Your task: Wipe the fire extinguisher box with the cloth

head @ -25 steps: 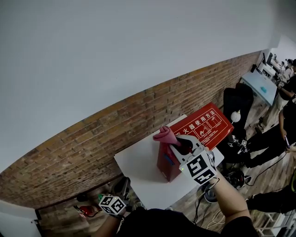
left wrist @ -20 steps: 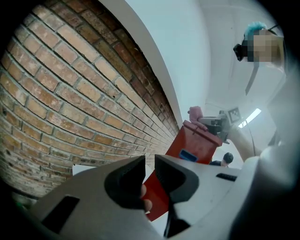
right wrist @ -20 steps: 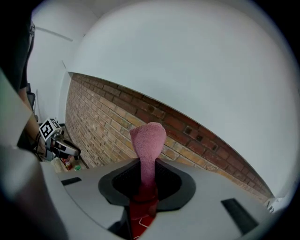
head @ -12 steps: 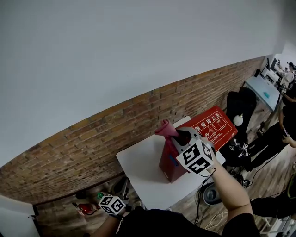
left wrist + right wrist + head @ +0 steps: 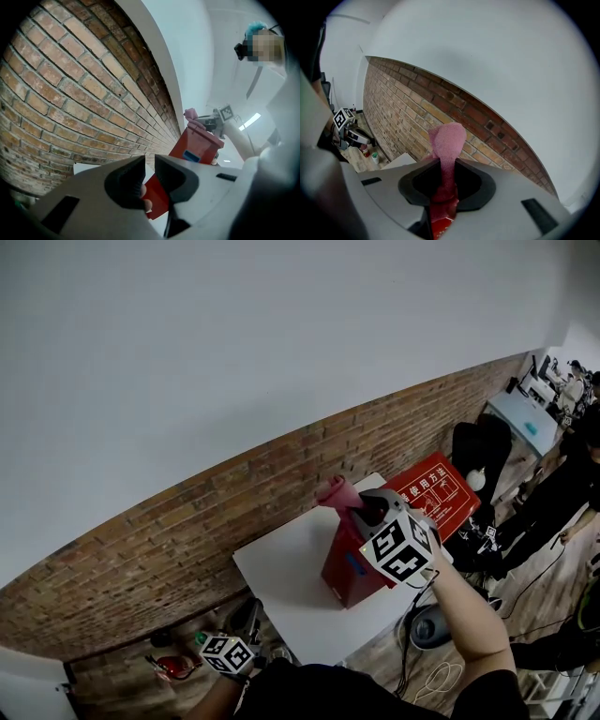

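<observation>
The right gripper (image 5: 448, 165) pinches a pink, nubbly cloth (image 5: 448, 137), its bunched end poking above the jaws, at the top edge of the red, slab-sided fire extinguisher box (image 5: 349, 570). The box stands on a white square table (image 5: 281, 573) by the brick wall (image 5: 169, 521) (rough, mortar-lined). The left gripper (image 5: 149, 163) hangs low, jaws almost touching, empty.
</observation>
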Demonstrator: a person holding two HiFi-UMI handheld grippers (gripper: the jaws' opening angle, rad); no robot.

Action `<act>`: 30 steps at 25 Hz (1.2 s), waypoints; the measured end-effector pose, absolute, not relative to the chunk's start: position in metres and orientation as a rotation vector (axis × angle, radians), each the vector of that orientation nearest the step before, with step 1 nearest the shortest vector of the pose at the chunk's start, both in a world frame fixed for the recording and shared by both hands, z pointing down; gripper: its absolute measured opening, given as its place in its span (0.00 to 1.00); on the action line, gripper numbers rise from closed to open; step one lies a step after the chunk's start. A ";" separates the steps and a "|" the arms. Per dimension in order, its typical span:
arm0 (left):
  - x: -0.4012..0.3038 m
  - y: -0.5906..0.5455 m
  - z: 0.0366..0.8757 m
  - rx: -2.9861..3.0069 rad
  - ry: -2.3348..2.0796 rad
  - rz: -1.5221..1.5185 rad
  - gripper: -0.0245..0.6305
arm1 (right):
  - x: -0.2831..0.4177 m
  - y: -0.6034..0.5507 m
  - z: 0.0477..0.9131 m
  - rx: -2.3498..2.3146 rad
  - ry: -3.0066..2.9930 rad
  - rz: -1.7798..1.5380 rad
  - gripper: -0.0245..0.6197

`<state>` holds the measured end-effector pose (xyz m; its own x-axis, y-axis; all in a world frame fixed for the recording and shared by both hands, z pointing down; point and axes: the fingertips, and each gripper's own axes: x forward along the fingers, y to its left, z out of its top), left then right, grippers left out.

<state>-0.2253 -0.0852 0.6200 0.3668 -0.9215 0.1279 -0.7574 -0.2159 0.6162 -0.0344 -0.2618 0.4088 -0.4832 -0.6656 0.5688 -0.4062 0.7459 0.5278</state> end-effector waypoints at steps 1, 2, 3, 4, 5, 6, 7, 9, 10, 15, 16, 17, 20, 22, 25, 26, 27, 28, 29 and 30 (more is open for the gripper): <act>-0.227 -0.086 0.620 2.037 -1.437 -0.353 0.16 | -0.033 -0.263 0.409 0.812 -2.133 -0.411 0.18; -0.229 -0.088 0.621 2.042 -1.427 -0.351 0.16 | -0.031 -0.264 0.409 0.822 -2.124 -0.408 0.18; -0.231 -0.089 0.621 2.046 -1.416 -0.349 0.16 | -0.030 -0.266 0.409 0.833 -2.115 -0.403 0.18; -0.234 -0.090 0.622 2.050 -1.406 -0.346 0.16 | -0.028 -0.268 0.410 0.845 -2.105 -0.397 0.18; -0.238 -0.091 0.623 2.053 -1.396 -0.343 0.16 | -0.026 -0.270 0.410 0.859 -2.094 -0.390 0.18; -0.242 -0.092 0.624 2.055 -1.386 -0.339 0.16 | -0.023 -0.272 0.411 0.872 -2.083 -0.383 0.18; -0.246 -0.093 0.625 2.058 -1.377 -0.332 0.16 | -0.021 -0.274 0.411 0.884 -2.073 -0.377 0.18; -0.254 -0.094 0.629 2.062 -1.364 -0.308 0.16 | -0.016 -0.277 0.411 0.904 -2.058 -0.370 0.18; -0.257 -0.095 0.631 2.065 -1.361 -0.294 0.16 | -0.014 -0.279 0.411 0.910 -2.051 -0.370 0.18; -0.259 -0.102 0.630 2.072 -1.392 -0.272 0.16 | 0.002 -0.288 0.410 0.921 -2.037 -0.379 0.18; -0.257 -0.103 0.629 2.067 -1.404 -0.281 0.16 | 0.007 -0.290 0.410 0.925 -2.039 -0.375 0.18; -0.254 -0.102 0.628 2.059 -1.414 -0.292 0.16 | 0.012 -0.292 0.410 0.928 -2.044 -0.367 0.18; -0.238 -0.096 0.625 2.059 -1.424 -0.301 0.16 | 0.025 -0.297 0.411 0.926 -2.057 -0.345 0.18; -0.228 -0.093 0.625 2.079 -1.430 -0.278 0.16 | 0.033 -0.301 0.411 0.929 -2.059 -0.343 0.18; -0.227 -0.087 0.629 2.066 -1.453 -0.268 0.16 | 0.042 -0.306 0.411 0.933 -2.058 -0.340 0.18; -0.228 -0.086 0.631 2.056 -1.463 -0.267 0.16 | 0.044 -0.307 0.412 0.934 -2.058 -0.340 0.18; -0.230 -0.084 0.632 2.046 -1.473 -0.265 0.16 | 0.047 -0.309 0.412 0.938 -2.058 -0.341 0.18; -0.231 -0.084 0.633 2.040 -1.481 -0.263 0.16 | 0.049 -0.312 0.412 0.942 -2.057 -0.342 0.18; -0.232 -0.083 0.633 2.036 -1.488 -0.262 0.15 | 0.052 -0.314 0.412 0.947 -2.054 -0.345 0.18; -0.232 -0.083 0.633 2.034 -1.494 -0.260 0.16 | 0.055 -0.316 0.412 0.952 -2.051 -0.347 0.18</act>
